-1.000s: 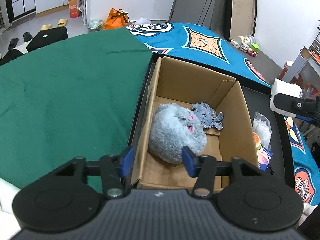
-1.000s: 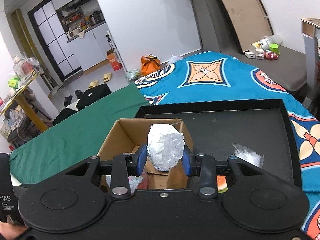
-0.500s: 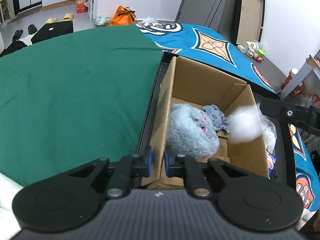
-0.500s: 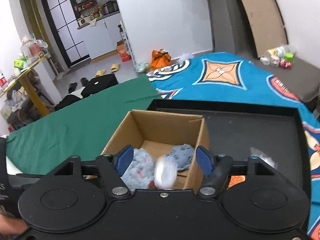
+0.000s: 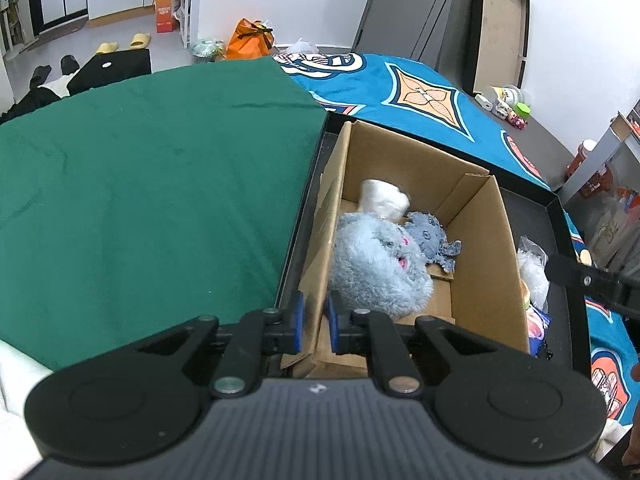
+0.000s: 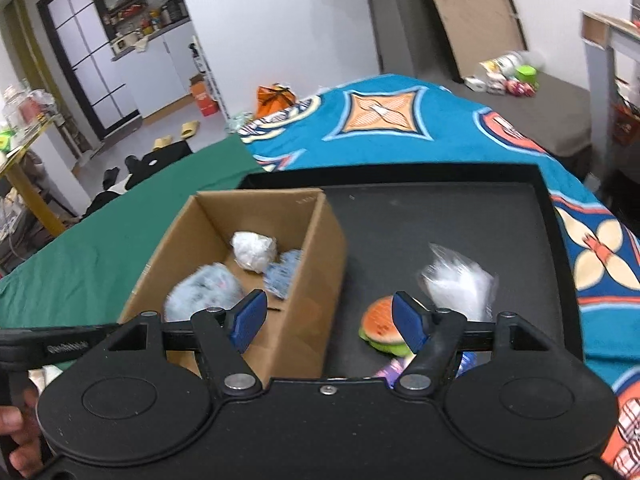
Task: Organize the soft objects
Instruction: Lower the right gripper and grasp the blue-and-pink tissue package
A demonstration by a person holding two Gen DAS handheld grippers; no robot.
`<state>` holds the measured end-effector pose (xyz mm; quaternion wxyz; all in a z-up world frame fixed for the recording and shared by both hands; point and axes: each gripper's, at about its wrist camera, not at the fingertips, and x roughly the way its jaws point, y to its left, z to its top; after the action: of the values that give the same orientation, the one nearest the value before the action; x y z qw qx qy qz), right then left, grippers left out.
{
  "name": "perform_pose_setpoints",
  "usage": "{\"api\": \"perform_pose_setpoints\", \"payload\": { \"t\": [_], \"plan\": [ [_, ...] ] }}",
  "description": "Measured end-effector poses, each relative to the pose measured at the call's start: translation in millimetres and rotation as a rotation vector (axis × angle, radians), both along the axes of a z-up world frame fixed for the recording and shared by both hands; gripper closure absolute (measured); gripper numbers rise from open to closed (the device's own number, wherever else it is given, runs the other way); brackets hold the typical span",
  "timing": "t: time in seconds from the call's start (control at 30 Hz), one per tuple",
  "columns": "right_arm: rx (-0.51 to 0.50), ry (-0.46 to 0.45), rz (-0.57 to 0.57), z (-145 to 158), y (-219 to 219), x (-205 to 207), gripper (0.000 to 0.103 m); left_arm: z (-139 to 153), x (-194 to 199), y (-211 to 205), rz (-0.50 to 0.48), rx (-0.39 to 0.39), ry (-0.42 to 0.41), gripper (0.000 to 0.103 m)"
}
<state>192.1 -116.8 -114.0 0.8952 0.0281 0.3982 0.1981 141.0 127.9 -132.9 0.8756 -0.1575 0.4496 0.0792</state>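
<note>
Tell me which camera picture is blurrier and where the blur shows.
Right wrist view: motion blur smears the clear plastic bag on the black tray and the fluffy grey plush. Left wrist view: sharp inside the cardboard box, with fisheye bending at the edges.

A lived-in home: yellow slippers (image 6: 190, 128) lie on the pale floor before a black-framed glass door (image 6: 82, 64), kitchen shelves crowded with jars (image 6: 148, 12) beyond, and a patterned blue cloth (image 6: 400, 120) covers the work surface.
</note>
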Motion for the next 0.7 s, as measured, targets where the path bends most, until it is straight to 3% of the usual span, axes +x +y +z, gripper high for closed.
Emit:
{"api": "perform_pose_setpoints", "payload": {
  "t": [0.47, 0.7],
  "plan": [
    [0.013, 0.118, -0.082, -40, -39, 3, 0.033, 6, 6, -15, -0.016, 0.073, 0.043, 0.085],
    [0.051, 0.182, -0.137, -63, -60, 7, 0.033, 6, 10, -23, -0.018, 0.100, 0.066, 0.071]
  ]
}}
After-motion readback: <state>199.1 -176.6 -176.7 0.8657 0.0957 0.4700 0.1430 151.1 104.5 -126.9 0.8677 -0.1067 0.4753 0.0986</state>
